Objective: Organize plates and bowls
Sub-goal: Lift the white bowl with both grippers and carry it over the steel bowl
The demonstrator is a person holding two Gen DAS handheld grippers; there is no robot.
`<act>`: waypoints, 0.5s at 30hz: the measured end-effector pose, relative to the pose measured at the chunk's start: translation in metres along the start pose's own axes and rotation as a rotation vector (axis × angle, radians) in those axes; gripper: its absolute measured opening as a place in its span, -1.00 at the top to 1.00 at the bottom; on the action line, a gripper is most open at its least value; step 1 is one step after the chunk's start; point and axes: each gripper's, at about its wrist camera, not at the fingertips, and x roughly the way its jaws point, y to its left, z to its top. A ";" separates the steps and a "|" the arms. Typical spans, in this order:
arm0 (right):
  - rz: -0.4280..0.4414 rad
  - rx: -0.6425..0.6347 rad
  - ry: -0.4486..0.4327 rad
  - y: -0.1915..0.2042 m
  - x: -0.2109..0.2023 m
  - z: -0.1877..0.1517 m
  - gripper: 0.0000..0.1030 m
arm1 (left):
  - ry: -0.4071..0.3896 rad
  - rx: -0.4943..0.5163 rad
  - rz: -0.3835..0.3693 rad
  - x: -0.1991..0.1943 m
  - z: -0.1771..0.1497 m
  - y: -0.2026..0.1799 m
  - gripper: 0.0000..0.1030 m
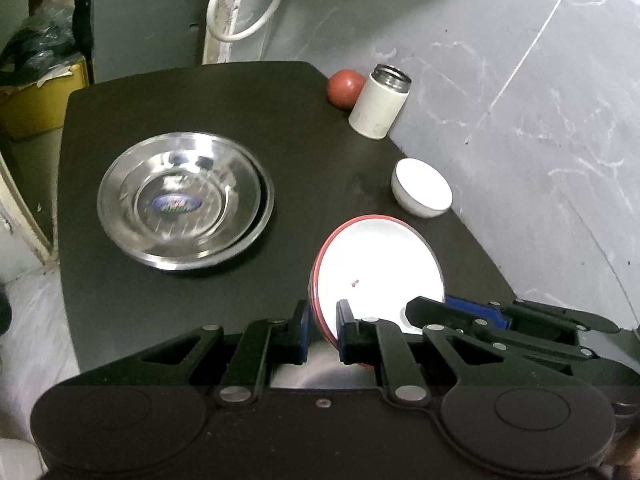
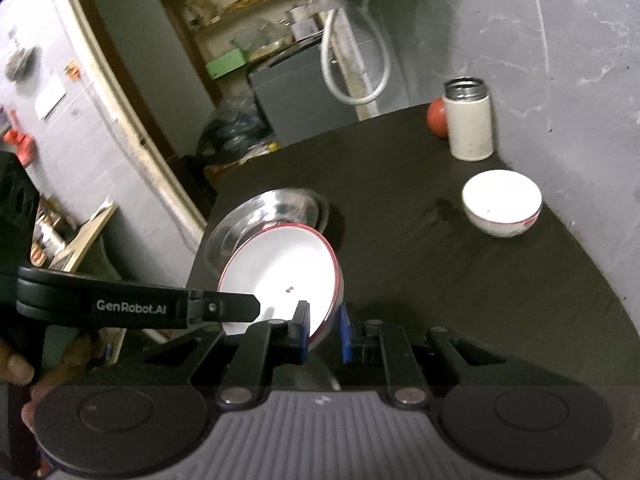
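Note:
A white plate with a red rim (image 1: 376,264) (image 2: 284,268) hangs tilted above the black table (image 1: 200,100). My left gripper (image 1: 323,330) is shut on its lower left rim, and one of its fingers (image 2: 236,308) lies across the plate's face in the right wrist view. My right gripper (image 2: 324,330) is shut on the opposite edge and enters the left wrist view from the right (image 1: 434,305). A stack of steel bowls (image 1: 184,200) (image 2: 276,208) sits on the table, partly hidden behind the plate in the right wrist view. Near the wall rests a small white bowl (image 1: 422,188) (image 2: 502,204).
An open white thermos (image 1: 380,100) (image 2: 468,124) and a red ball-like object (image 1: 346,88) (image 2: 436,118) stand at the table's far corner by the grey marbled wall (image 1: 520,80). A grey cabinet (image 1: 144,20), a white hose and floor clutter lie beyond the table. A hand (image 2: 16,368) grips the left handle.

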 end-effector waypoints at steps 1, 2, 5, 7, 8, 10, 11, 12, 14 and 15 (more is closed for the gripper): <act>0.007 -0.005 0.007 0.002 -0.002 -0.003 0.65 | 0.002 -0.004 0.002 -0.002 -0.004 0.001 0.73; 0.013 -0.010 0.016 0.005 -0.004 -0.006 0.65 | 0.006 -0.008 0.004 -0.005 -0.008 0.002 0.73; 0.033 -0.029 0.047 0.012 -0.007 -0.017 0.64 | 0.018 -0.023 0.014 -0.011 -0.019 0.006 0.73; 0.047 -0.040 0.068 0.015 -0.008 -0.022 0.63 | 0.031 -0.043 0.017 -0.014 -0.025 0.010 0.73; 0.053 -0.045 0.079 0.016 -0.009 -0.025 0.63 | 0.037 -0.053 0.017 -0.015 -0.028 0.011 0.73; 0.063 -0.049 0.096 0.018 -0.010 -0.030 0.63 | 0.044 -0.065 0.018 -0.016 -0.033 0.012 0.73; 0.066 -0.050 0.104 0.018 -0.011 -0.032 0.63 | 0.048 -0.068 0.018 -0.017 -0.035 0.012 0.73; 0.067 -0.051 0.111 0.019 -0.011 -0.034 0.63 | 0.053 -0.071 0.018 -0.017 -0.037 0.012 0.73; 0.066 -0.055 0.125 0.018 -0.012 -0.037 0.63 | 0.066 -0.075 0.019 -0.016 -0.040 0.010 0.73; 0.065 -0.054 0.133 0.018 -0.013 -0.039 0.63 | 0.071 -0.076 0.019 -0.015 -0.041 0.010 0.73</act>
